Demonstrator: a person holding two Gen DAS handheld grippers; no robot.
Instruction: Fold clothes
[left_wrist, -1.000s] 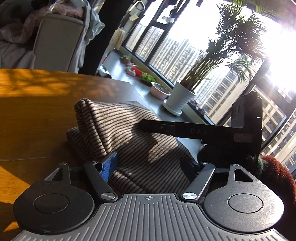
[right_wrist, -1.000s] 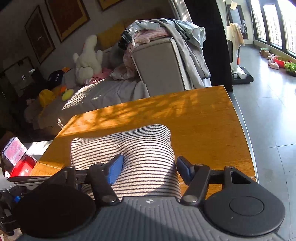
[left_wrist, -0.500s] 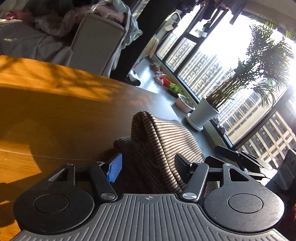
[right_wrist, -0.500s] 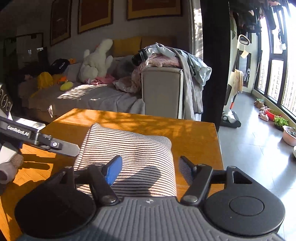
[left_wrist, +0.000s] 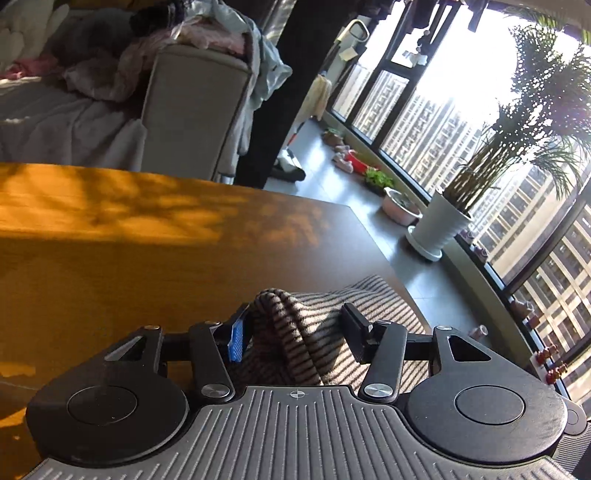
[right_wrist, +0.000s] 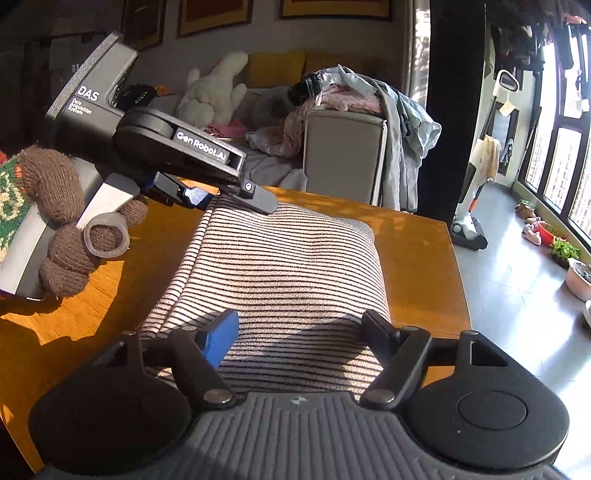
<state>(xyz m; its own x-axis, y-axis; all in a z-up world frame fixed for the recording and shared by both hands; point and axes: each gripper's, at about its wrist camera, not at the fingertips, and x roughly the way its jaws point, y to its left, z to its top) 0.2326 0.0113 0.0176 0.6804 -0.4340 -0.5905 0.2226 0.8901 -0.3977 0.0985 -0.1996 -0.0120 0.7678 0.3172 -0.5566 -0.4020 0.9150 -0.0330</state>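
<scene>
A wooden counter (right_wrist: 417, 254) carries a folded striped knit garment (right_wrist: 280, 273) near its window-side edge; soft, light and floppy, it is best pinched at a thick folded edge. The left claw (left_wrist: 293, 328) straddles its bunched corner, unclenched, while the right claw (right_wrist: 299, 332) hovers spread over the near end.

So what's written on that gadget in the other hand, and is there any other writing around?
"DAS" on the grey body of the left gripper.
"Data Acquisition System" in small print just beneath it, barely legible.
"GenRobot.AI" on the dark arm running toward its fingers.
Nothing else is readable; the note hanging by the window looks blank or too small.
</scene>
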